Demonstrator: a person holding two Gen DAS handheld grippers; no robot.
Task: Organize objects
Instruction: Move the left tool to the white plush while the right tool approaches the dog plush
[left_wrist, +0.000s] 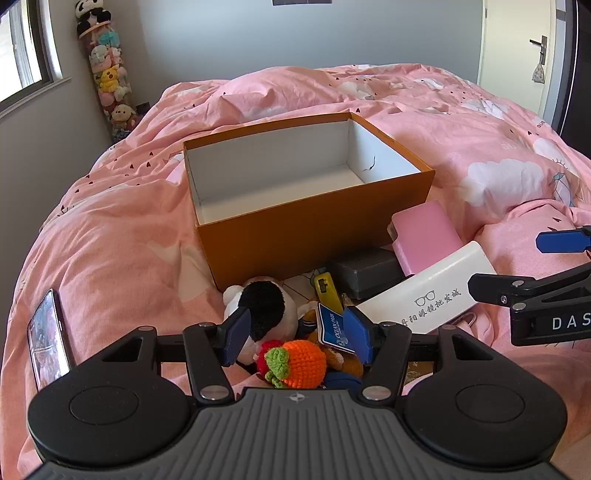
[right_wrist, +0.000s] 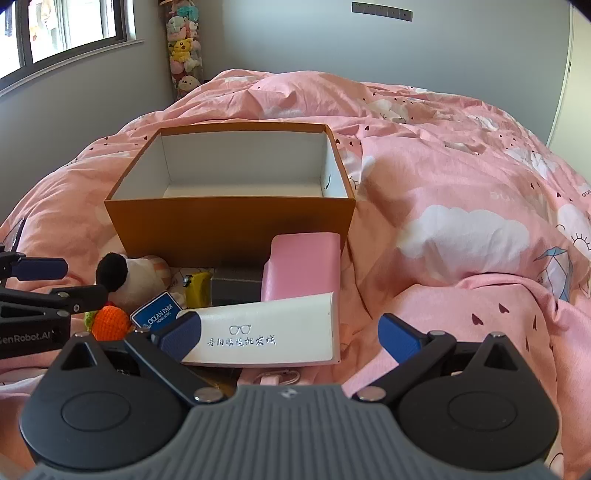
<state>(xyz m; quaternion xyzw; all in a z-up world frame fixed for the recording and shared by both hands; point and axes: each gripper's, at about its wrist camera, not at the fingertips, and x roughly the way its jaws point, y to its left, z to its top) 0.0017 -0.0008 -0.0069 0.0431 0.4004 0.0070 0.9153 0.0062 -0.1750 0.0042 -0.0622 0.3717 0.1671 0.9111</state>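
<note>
My right gripper (right_wrist: 290, 338) gapes wide over the white glasses case (right_wrist: 273, 332), lying crosswise between its fingers, left gripper (left_wrist: 295, 338) open too.

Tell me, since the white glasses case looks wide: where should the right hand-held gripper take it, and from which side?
Grip the glasses case across its short width, near the middle, coming from above. It lies flat and long atop the pile, its top face clear. The open right hand-held gripper probably spans the width, not the length.
</note>
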